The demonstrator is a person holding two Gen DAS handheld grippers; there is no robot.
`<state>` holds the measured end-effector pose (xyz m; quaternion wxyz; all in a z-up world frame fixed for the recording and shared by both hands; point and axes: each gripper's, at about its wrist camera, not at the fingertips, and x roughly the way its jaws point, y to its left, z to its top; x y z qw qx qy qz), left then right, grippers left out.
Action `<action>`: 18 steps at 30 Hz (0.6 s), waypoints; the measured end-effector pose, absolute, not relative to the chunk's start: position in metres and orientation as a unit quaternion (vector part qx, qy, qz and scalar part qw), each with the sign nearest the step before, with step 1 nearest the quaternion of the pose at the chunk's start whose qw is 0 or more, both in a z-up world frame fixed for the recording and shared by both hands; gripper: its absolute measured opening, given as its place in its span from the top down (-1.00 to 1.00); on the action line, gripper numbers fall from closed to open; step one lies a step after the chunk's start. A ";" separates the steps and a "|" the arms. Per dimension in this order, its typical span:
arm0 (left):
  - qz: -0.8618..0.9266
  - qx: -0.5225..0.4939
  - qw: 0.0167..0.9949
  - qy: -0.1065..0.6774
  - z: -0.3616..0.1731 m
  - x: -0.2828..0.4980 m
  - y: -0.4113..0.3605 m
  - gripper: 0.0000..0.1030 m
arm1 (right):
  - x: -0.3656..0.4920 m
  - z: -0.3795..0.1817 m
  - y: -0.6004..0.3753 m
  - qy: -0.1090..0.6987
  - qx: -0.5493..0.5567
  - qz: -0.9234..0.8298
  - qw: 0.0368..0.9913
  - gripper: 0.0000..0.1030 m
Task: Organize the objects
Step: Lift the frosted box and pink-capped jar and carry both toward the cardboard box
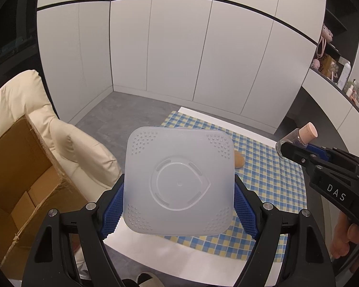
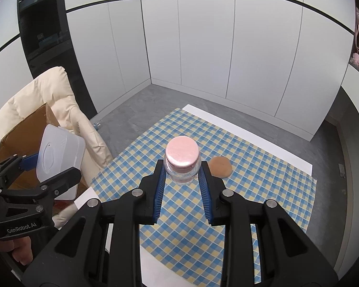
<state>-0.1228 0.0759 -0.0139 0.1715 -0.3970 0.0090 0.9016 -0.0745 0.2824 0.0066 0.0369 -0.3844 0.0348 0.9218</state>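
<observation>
My left gripper [image 1: 178,191] is shut on a translucent white square plastic container [image 1: 179,179], its blue pads pressing both sides; I see its dotted underside. From the right wrist view that container [image 2: 59,157] hangs in front of an open cardboard box [image 2: 24,129]. My right gripper [image 2: 182,169] is shut on a small clear jar with a pink lid [image 2: 182,155], held above the blue-and-yellow checked cloth [image 2: 179,227]. In the left wrist view the jar [image 1: 299,136] and right gripper [image 1: 296,147] appear at the right. A round tan object [image 2: 220,167] lies on the cloth.
The cardboard box [image 1: 19,174] rests on a cream armchair [image 1: 67,138] at the left. The cloth covers a white table [image 1: 191,258]. White cabinet doors [image 1: 179,47] stand behind a grey floor. Cluttered shelves [image 1: 335,69] are at the right. A hand [image 1: 344,239] grips the right tool.
</observation>
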 end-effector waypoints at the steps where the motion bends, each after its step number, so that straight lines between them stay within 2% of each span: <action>1: 0.902 -0.397 0.170 0.008 -0.014 -0.123 0.074 -0.58 | -0.075 0.007 0.280 0.034 -0.384 0.922 0.035 0.44; 18: 0.907 -0.397 0.139 -0.003 -0.012 -0.122 0.039 -0.58 | -0.090 0.011 0.245 0.026 -0.375 0.927 0.007 0.44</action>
